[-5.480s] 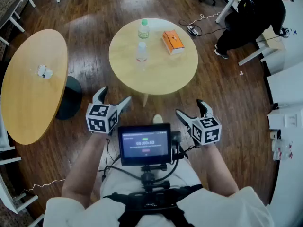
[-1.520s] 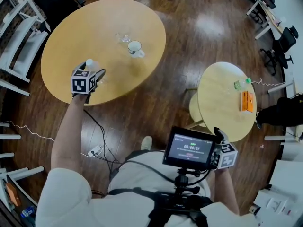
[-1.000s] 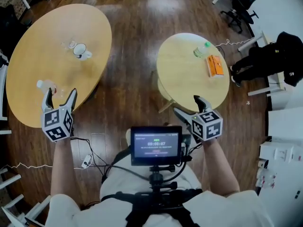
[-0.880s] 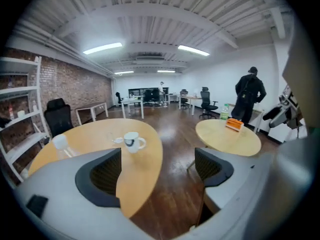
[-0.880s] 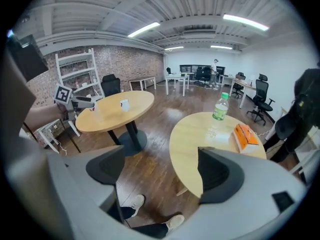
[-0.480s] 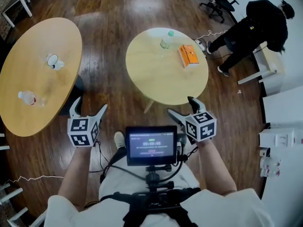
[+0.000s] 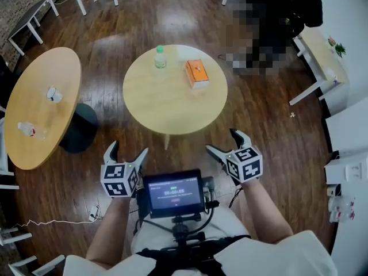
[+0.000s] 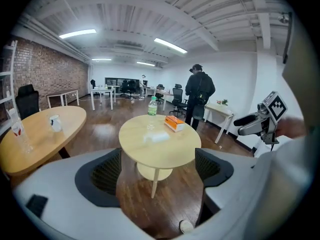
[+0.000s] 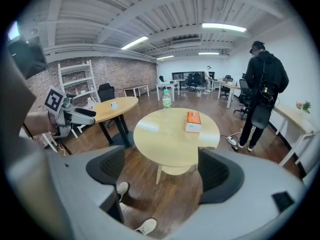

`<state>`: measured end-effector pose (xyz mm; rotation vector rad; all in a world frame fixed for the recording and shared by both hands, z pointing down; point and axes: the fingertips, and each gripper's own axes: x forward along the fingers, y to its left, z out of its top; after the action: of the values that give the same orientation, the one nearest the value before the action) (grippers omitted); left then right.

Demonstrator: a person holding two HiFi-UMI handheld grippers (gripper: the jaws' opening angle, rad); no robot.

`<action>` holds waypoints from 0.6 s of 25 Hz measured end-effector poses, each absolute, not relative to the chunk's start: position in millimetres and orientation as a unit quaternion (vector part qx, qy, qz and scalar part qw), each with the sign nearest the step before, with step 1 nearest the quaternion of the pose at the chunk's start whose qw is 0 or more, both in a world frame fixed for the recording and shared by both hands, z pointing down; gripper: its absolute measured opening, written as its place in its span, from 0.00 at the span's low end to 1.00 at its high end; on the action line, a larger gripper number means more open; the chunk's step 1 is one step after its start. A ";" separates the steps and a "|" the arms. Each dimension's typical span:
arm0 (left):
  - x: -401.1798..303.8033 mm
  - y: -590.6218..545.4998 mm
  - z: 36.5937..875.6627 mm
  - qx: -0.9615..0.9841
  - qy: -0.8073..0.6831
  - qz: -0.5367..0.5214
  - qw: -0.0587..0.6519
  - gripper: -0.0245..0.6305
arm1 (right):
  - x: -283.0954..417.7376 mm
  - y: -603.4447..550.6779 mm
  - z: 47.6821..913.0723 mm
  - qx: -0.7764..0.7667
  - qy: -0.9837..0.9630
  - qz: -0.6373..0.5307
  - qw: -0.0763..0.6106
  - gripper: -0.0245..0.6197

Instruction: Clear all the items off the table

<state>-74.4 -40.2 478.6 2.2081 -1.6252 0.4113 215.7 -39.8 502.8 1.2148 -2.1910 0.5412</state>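
Jaws are standing wide and empty on both tools in the head view. The left gripper [image 7: 127,149] is hovering off the round table [image 7: 172,105] at 7 o'clock, the right gripper [image 7: 222,141] at 5 o'clock, both well apart from its rim. A green-capped bottle [image 7: 160,57] is standing at the tabletop's 11 o'clock and an orange box [image 7: 196,73] is lying at 1 o'clock. A chest-mounted screen [image 7: 173,192] is covering the person's lap. At 9 o'clock an oval table [image 7: 40,114] is carrying a mug [image 7: 53,94] and a clear bottle [image 7: 27,129], too small to read. A mosaic patch is masking a standing person [image 7: 276,10] at 1 o'clock.

In the left gripper view the pads are sitting apart with only floor and the table leg between them. The green-capped bottle [image 8: 152,106] and orange box [image 8: 174,123] are showing far beyond. The right gripper [image 8: 250,121] is poking in at 3 o'clock, partly cut off.

In the right gripper view the pads are likewise gaping around nothing. The orange box [image 9: 192,121] is lying ahead, and the left gripper [image 9: 82,113] is entering at 9 o'clock. The lower body is blocking all but two shoes [image 9: 120,188].
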 end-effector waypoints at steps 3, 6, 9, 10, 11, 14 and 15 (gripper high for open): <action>-41.1 -21.7 484.8 0.776 -0.581 0.153 0.193 0.74 | 245.1 -30.6 506.7 0.445 -0.823 0.204 0.287 0.77; -14.5 -2.3 492.1 0.773 -0.579 0.169 0.196 0.75 | 265.8 -20.8 506.9 0.438 -0.828 0.203 0.285 0.77; 0.9 7.5 496.4 0.771 -0.579 0.182 0.195 0.74 | 280.3 -18.0 506.9 0.437 -0.832 0.204 0.277 0.77; 5.4 9.8 496.3 0.770 -0.579 0.183 0.195 0.74 | 284.7 -17.0 508.1 0.436 -0.832 0.205 0.275 0.77; 10.4 12.0 495.1 0.772 -0.577 0.182 0.196 0.75 | 288.6 -15.9 509.5 0.435 -0.833 0.207 0.274 0.77; 21.3 15.9 488.8 0.777 -0.572 0.172 0.195 0.75 | 293.5 -13.4 511.7 0.430 -0.835 0.208 0.271 0.77; 22.0 16.3 487.5 0.778 -0.573 0.169 0.195 0.75 | 292.9 -13.0 512.0 0.428 -0.837 0.208 0.270 0.77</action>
<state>22.0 16.3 487.5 2.1791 -1.6069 0.4747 292.9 -13.0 512.0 1.1527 -2.2559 0.5611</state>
